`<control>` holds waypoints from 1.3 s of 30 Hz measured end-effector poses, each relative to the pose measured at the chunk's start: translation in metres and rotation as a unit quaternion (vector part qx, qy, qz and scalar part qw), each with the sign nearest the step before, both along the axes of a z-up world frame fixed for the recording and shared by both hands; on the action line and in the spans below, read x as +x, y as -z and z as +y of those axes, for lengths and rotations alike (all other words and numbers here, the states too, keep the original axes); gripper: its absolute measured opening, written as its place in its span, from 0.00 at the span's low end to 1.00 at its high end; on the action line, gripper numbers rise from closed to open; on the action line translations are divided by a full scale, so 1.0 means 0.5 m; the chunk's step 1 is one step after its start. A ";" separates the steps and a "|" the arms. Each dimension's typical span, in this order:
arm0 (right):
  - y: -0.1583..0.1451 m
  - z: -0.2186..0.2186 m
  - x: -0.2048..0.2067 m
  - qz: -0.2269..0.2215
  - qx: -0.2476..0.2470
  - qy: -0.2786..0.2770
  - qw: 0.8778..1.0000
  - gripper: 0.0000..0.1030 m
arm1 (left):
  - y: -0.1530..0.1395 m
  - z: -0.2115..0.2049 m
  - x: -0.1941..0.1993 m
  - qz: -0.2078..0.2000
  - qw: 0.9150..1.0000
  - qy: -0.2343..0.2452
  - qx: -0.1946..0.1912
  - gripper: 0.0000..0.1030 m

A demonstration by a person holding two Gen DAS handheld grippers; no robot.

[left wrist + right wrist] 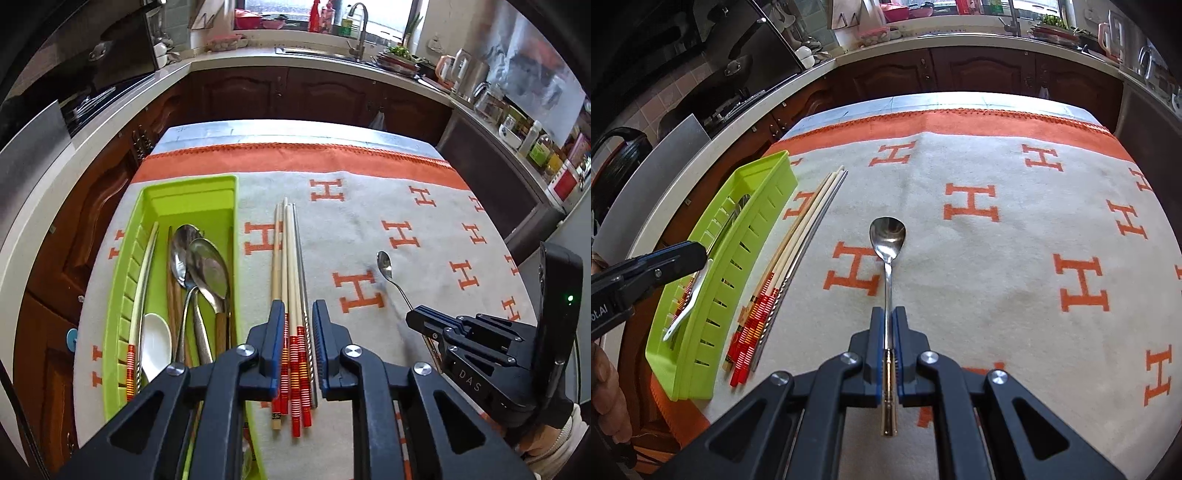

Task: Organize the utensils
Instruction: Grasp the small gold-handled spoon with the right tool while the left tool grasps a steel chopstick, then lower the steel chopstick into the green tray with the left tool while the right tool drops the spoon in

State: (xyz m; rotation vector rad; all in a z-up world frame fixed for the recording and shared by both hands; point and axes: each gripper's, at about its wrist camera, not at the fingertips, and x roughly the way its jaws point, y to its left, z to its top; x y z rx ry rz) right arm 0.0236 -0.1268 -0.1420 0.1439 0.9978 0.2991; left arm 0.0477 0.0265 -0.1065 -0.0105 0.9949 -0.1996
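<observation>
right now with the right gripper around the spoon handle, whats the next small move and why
Probably lift the spoon slightly and start carrying it left toward the green tray. The right gripper looks shut on its handle while the bowl lies on the cloth, and other spoons already lie in that tray.

One green utensil tray [192, 192], two metal spoons [207, 269] and one white spoon [157, 339] inside it, about five chopsticks [288, 266] beside it, one small metal spoon [887, 236] farther right
</observation>
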 end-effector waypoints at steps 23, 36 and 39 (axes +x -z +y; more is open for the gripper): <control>-0.020 -0.065 -0.012 -0.009 0.050 0.029 0.998 0.04 | 0.120 -0.068 0.103 0.102 0.994 -0.012 0.047 0.12; -0.014 -0.081 -0.011 -0.005 0.063 0.038 0.997 0.04 | 0.133 -0.105 0.113 0.103 0.994 0.008 0.017 0.12; -0.013 -0.081 -0.011 -0.004 0.067 0.037 0.997 0.04 | 0.136 -0.111 0.112 0.088 0.996 0.005 0.025 0.06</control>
